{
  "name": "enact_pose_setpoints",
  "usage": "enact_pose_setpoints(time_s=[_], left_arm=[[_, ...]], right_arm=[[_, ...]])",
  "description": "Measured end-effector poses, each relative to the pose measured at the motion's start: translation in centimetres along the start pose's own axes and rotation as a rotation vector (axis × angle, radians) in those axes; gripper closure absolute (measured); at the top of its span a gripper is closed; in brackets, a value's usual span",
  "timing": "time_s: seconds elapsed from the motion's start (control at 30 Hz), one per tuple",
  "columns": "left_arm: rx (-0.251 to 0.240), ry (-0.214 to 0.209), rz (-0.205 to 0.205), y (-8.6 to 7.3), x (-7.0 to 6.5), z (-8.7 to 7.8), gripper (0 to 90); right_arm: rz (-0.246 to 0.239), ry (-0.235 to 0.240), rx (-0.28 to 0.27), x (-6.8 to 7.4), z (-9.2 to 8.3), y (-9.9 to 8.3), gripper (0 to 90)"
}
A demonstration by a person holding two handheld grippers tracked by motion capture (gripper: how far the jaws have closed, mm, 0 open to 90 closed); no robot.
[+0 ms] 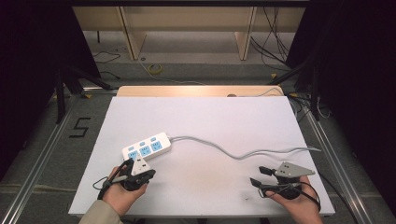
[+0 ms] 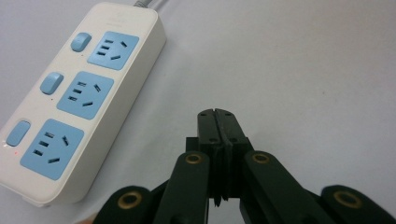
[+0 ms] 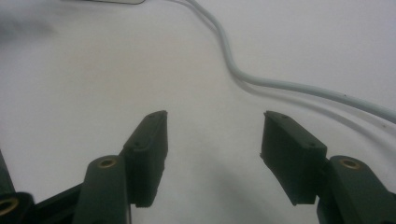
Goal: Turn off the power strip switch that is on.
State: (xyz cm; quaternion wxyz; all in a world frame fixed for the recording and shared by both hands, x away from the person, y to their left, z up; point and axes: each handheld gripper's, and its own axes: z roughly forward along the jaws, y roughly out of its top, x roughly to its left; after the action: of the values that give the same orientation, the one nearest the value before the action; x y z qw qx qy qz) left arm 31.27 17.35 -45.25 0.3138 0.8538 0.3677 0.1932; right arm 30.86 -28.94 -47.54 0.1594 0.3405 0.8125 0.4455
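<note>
At lower left of the high view, the left claw (image 1: 127, 164) sits fully closed and empty, just beside the power strip (image 1: 146, 147) on the counter (image 1: 201, 121). Probably an approach; next, press a switch. Lower right, the right claw (image 1: 259, 176) gapes empty.

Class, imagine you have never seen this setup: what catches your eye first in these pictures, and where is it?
The white power strip with three blue sockets lies left of centre on the white table, its grey cable snaking off to the right. Just in front of it sits the left gripper, jaws shut on nothing; near the front right corner the right gripper rests with jaws open.
</note>
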Motion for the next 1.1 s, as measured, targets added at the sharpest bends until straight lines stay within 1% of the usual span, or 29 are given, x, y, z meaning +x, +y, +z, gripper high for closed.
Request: enact_pose_setpoints(time_s=[0.33, 0.5, 0.6, 0.67, 1.1], left_arm=[[-0.006, 0.017, -0.027, 0.3, 0.5, -0.2, 89.8], [0.002, 0.030, -0.027, 0.2, 0.9, -0.2, 89.7], [0.008, 0.034, -0.037, 0.2, 1.1, -0.3, 89.7], [0.004, 0.039, -0.045, 0.2, 1.2, -0.3, 89.7], [0.005, 0.049, -0.065, 0.2, 1.9, -0.8, 89.7]], right_arm=[[0.000, -0.001, -0.001, 0.0, 0.0, 0.0, 41.8], [-0.001, 0.000, 0.000, 0.0, 0.0, 0.0, 41.8], [0.000, 0.000, -0.001, 0.0, 0.0, 0.0, 41.8], [0.000, 0.000, -0.001, 0.0, 0.0, 0.0, 41.8], [-0.001, 0.001, 0.000, 0.1, 0.0, 0.0, 41.8]])
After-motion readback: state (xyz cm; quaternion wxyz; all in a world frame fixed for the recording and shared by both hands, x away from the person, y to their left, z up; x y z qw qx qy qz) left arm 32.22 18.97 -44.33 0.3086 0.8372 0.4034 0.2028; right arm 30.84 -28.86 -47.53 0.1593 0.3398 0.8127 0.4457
